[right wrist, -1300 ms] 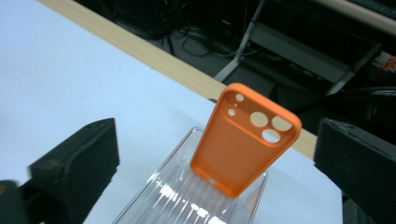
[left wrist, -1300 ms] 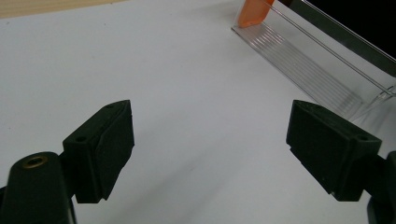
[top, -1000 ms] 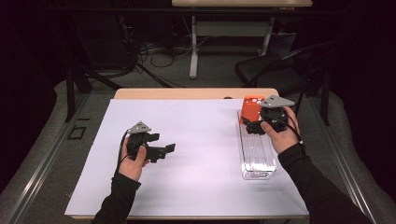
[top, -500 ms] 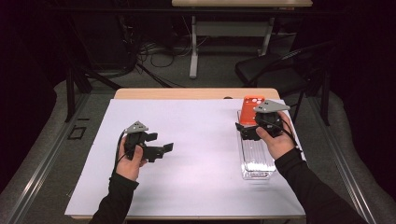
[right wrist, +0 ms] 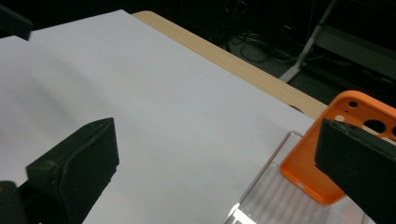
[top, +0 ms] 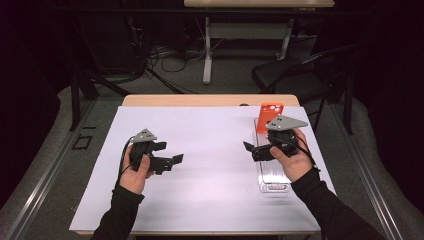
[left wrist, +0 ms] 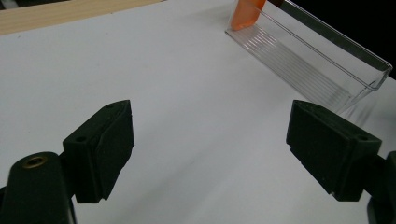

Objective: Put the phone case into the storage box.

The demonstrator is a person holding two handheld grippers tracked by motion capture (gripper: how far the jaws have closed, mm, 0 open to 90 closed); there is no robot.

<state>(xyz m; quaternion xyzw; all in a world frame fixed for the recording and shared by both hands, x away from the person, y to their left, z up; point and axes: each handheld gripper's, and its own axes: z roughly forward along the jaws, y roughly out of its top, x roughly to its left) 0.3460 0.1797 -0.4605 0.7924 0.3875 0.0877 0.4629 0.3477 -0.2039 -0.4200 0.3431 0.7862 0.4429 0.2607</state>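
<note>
An orange phone case (top: 270,116) stands on end at the far end of a clear plastic tray (top: 272,175) on the table's right side. The same orange phone case (right wrist: 336,140) shows in the right gripper view, leaning in the clear tray (right wrist: 275,196). My right gripper (top: 255,148) hovers over the tray's middle, open, jaws pointing left with nothing between them. My left gripper (top: 169,152) is held above the white sheet at left centre, open and empty. In the left gripper view the tray (left wrist: 317,65) and the case (left wrist: 245,13) lie ahead to the right.
A white sheet (top: 210,175) covers most of the wooden table (top: 200,100). Beyond the far edge are a dark chair (top: 300,75), cables on the floor and a table leg (top: 206,55). Open sheet lies between the two grippers.
My right gripper has moved from the case at the tray's far end toward the near left, over the tray's middle, uncovering the case. The left gripper has barely shifted.
</note>
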